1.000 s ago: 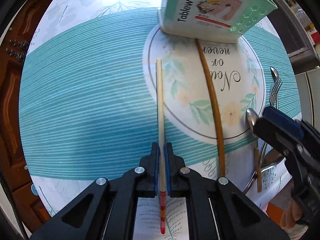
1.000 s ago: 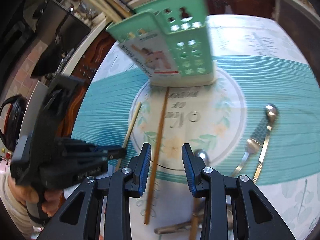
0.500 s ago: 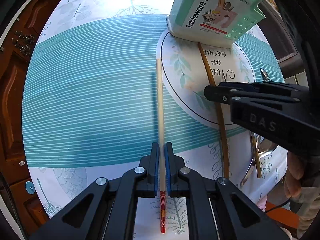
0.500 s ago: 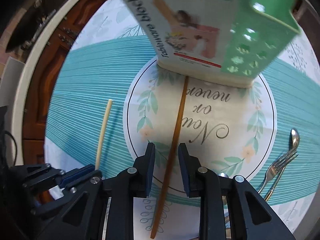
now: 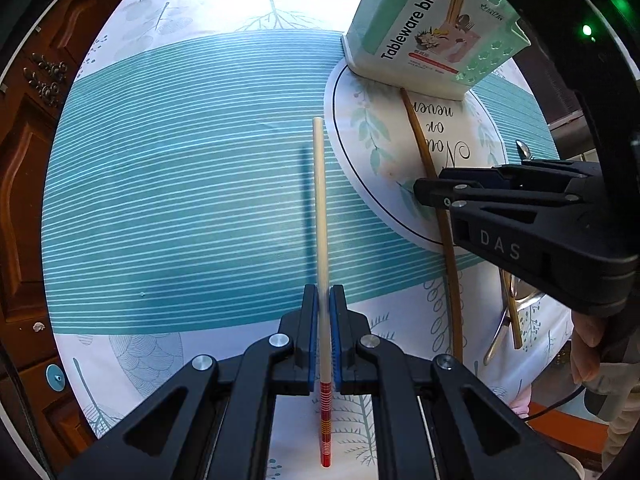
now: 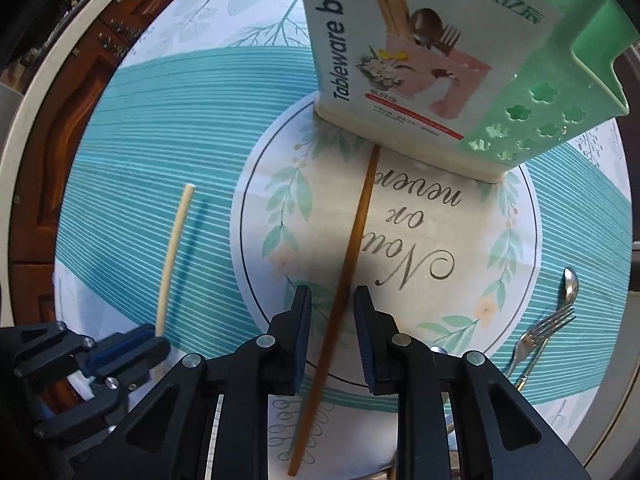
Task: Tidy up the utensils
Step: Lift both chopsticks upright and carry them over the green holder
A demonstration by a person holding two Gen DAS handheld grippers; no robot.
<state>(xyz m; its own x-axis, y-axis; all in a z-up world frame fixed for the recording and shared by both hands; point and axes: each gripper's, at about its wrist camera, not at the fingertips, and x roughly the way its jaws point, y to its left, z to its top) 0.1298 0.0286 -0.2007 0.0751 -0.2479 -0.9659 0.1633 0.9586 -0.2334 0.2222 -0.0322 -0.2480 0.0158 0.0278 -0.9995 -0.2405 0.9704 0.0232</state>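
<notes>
Right now the left tool [image 5: 324, 328] is clamped tight on a pale chopstick [image 5: 320, 216], gripped near its red-striped end, the rest sticking out over the teal stripes of the counter [image 5: 180, 200]. Right tool [image 6: 333, 332] points down w/ jaws part open, straddling a brown chopstick [image 6: 352, 248] — they've just been closing, pads not yet touching it. That stick lies flat on the round "Now or never" print, far tip at the foot of the green tableware holder [image 6: 520, 112]. Fork [image 6: 540, 336] & spoon [image 6: 570, 286] lie right of the print, well apart from the holder.
</notes>
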